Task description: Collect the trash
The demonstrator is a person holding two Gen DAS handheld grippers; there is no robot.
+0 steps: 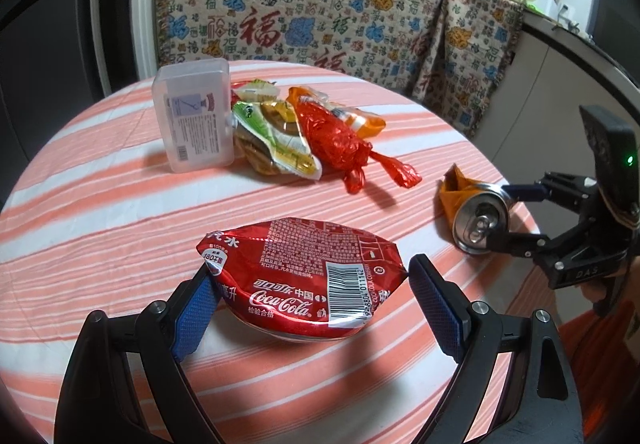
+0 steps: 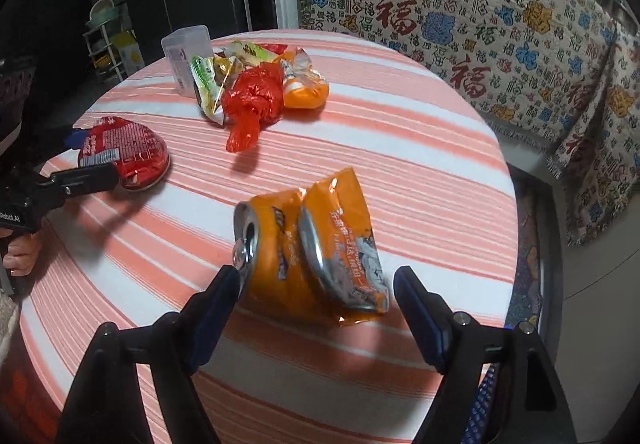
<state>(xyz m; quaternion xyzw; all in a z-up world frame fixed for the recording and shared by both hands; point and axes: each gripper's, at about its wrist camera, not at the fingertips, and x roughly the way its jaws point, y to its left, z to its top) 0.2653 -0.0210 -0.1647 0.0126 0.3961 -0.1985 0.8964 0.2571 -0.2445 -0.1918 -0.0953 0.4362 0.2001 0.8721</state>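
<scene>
1. Your left gripper point(image 1: 308, 284) sits closest in the left wrist view, jaws spread wide around the crushed red Coca-Cola can point(image 1: 300, 272). Both blue pads touch the can's flattened edges, L pad at its left corner, R pad at its right tip. I'd call it grasping the can across its wide side; the can rests on the table.
2. Your right gripper point(image 2: 316, 288) straddles the crushed orange can point(image 2: 304, 256), near the table's right edge. L finger touches the can's silver top by the pull tab; R finger stands clear of the can, w/ a gap showing. So released, not clamped, can between the jaws.
3. The orange can lies on its side, folded in the middle, silver top facing left in the right wrist view.
4. The table point(image 1: 120, 212) is round, w/ an orange-and-white striped cloth.
5. Farther back, mid-table: a pile of wrappers point(image 1: 280, 132), a knotted red plastic bag point(image 1: 336, 140) on it, an orange packet point(image 1: 370, 124) behind.
6. A clear plastic box point(image 1: 196, 116) stands on edge, touching the pile's left side.
7. Beyond the table: a patterned blanket point(image 1: 320, 4) w/ red characters hangs over furniture.
</scene>
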